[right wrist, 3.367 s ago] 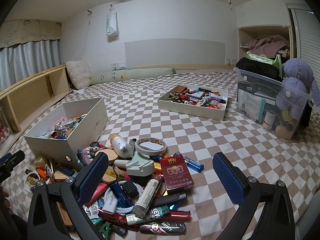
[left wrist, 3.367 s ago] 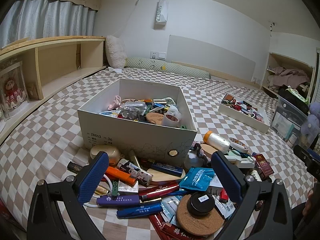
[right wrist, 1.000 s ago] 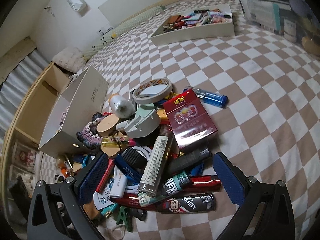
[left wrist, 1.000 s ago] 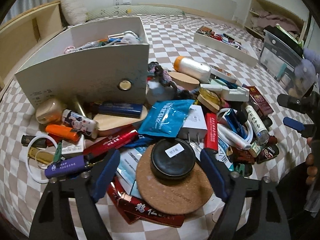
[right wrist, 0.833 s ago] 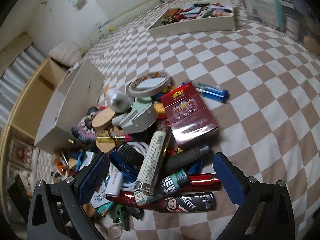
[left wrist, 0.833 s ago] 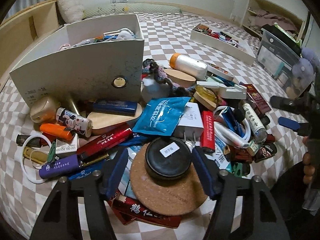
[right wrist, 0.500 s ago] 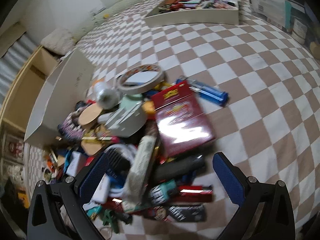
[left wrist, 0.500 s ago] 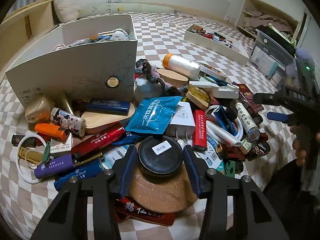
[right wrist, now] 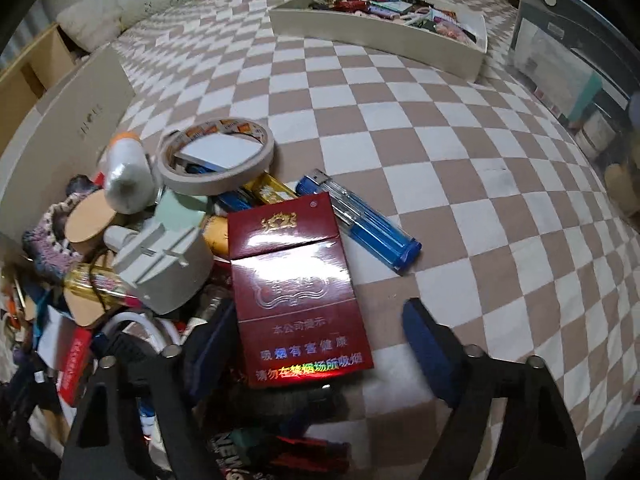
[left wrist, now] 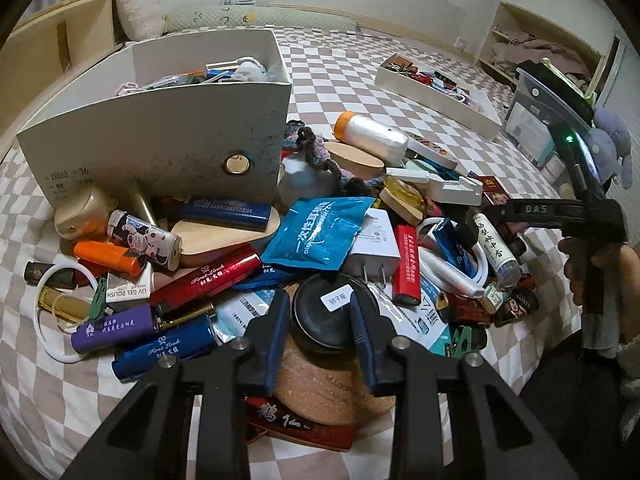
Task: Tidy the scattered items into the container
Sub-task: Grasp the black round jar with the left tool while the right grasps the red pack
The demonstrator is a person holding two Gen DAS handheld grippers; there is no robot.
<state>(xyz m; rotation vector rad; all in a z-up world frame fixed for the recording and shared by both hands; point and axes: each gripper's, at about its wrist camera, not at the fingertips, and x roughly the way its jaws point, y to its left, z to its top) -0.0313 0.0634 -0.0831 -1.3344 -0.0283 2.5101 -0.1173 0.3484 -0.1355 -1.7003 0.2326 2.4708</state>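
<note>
Left hand-held gripper (left wrist: 320,330) is clenched on the round black tin (left wrist: 334,312), which sits on a cork coaster (left wrist: 320,394) at the near edge of the clutter pile on the checkered bed (left wrist: 48,396). Right hand-held gripper (right wrist: 316,340) is closing around the red cigarette pack (right wrist: 296,296), pads not touching it yet, a blue lighter (right wrist: 360,224) just beside. White storage box (left wrist: 160,148) stands behind the pile, already part-filled.
</note>
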